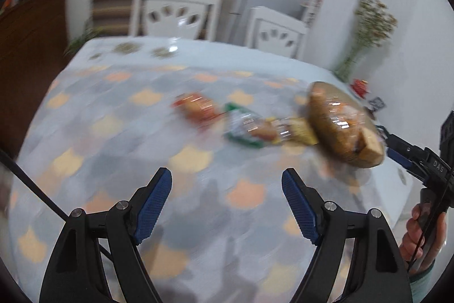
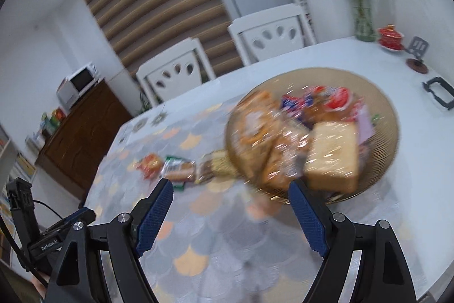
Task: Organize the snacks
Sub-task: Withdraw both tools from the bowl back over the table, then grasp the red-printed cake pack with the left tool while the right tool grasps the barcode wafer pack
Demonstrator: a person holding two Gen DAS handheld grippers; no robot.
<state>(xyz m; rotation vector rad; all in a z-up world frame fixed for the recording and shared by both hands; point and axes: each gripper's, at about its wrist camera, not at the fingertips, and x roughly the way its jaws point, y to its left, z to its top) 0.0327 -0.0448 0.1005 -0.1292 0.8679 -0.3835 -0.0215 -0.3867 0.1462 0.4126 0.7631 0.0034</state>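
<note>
Three packets lie loose on the counter ahead of our left tool, spread and empty. Right tool, spread too, faces the basket. We should square up on the orange packet, then pinch mid-body.

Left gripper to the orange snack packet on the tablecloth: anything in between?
Nothing visible. Only bare tablecloth lies between the open, empty left gripper and the orange snack packet. The green packet sits beside it, toward the basket.
</note>
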